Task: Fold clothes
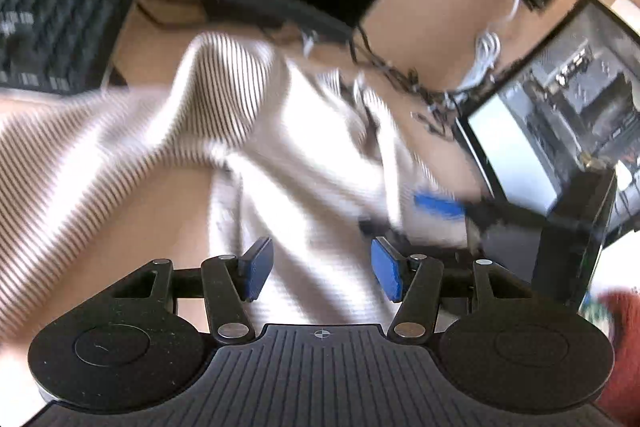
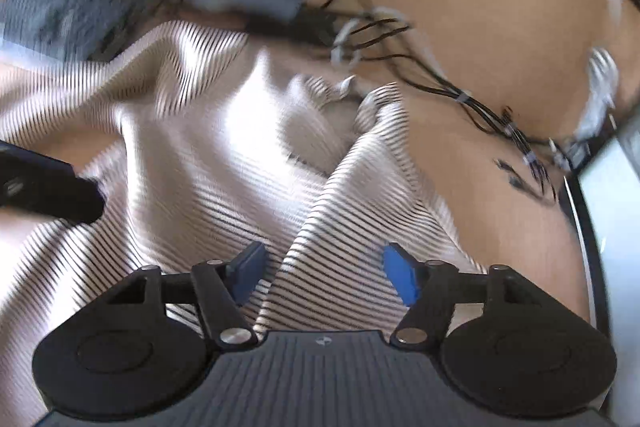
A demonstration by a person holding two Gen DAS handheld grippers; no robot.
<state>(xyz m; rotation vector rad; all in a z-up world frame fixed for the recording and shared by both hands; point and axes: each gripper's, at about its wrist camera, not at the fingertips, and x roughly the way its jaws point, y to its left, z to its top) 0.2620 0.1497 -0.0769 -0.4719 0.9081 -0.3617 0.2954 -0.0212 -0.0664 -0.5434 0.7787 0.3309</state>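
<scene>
**Both claws wide above a rumpled striped garment on a crowded desk**

A white knit garment with thin dark stripes (image 1: pixel 224 95) lies bunched and creased across the tan wooden desk top (image 1: pixel 432 11). In the left wrist view the left gripper (image 1: pixel 318 273) hangs over a pale, sunlit stretch of the cloth, its blue-padded fingers (image 1: pixel 256 273) spread wide with nothing between them. A raised fold of the fabric stands ahead and to its left.

In the right wrist view the right gripper (image 2: pixel 324 275) is likewise spread wide and empty, poised above a striped ridge of the garment (image 2: pixel 344 211) that runs away from it toward a crumpled point. The cloth's right edge ends just beside that ridge, and bare desk (image 2: pixel 500 7) opens beyond it.

Room is tight at the borders. A black keyboard (image 1: pixel 48 27) sits at the far left, near the garment's upper edge. A bundle of black and white cables (image 2: pixel 460 99) crosses the desk close to the garment's far corner. A dark-framed monitor (image 1: pixel 560 115) closes off the right side. The other gripper's black body (image 2: pixel 44 187) intrudes over the cloth at the left of the right wrist view. Both views are motion-blurred.
</scene>
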